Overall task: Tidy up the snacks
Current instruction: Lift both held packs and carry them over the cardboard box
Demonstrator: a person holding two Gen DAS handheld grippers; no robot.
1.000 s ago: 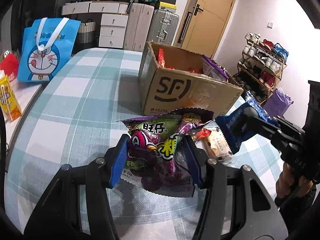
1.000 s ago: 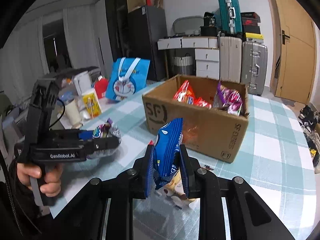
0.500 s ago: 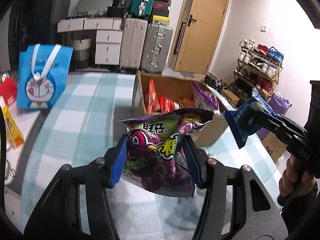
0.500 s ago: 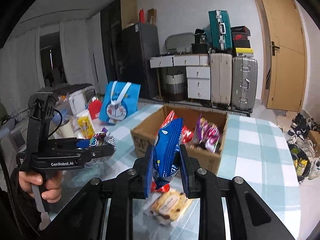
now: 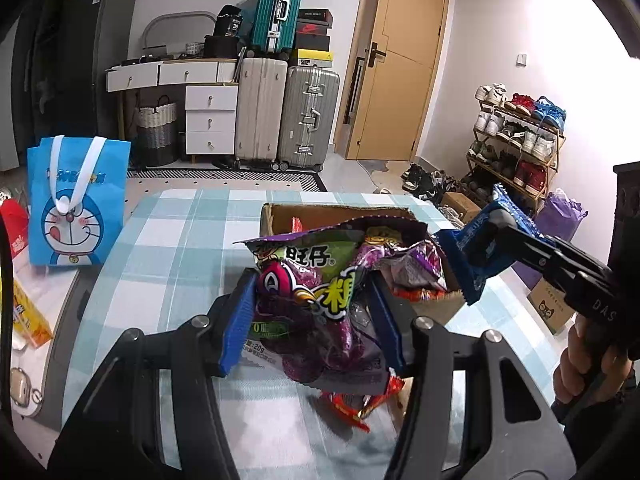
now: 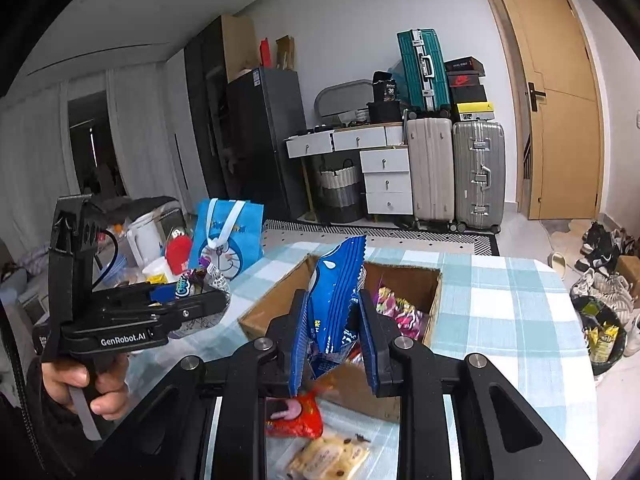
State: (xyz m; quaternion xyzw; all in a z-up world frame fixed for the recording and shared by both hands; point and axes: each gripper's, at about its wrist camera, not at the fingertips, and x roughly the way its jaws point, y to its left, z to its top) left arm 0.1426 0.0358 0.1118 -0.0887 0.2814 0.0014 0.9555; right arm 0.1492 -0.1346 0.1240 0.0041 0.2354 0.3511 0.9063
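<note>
Left wrist view: we hold a purple candy bag (image 5: pixel 320 300) clamped between the pads of our left hand-held gripper (image 5: pixel 312 316), raised above the checked table (image 5: pixel 180 240) just short of the cardboard box (image 5: pixel 276 216). Our right hand-held gripper (image 6: pixel 334 332) is likewise closed on a blue snack packet (image 6: pixel 336 296), carried near the box's (image 6: pixel 400 280) open top, where other wrapped snacks already lie. We judge the step in hand to be the carry: both packs are lifted and neither is yet inside. The next move calls for bringing each pack over the opening, lowering it clear of the cardboard walls, then spreading the jaws to drop it. The blue packet stands nearly upright, its long axis vertical, serrated end pointing up. The purple bag also sits upright, printed face toward the camera, its crimped top edge uppermost. A red packet (image 6: pixel 296 416) and a biscuit pack (image 6: pixel 328 456) wait on the table.
</note>
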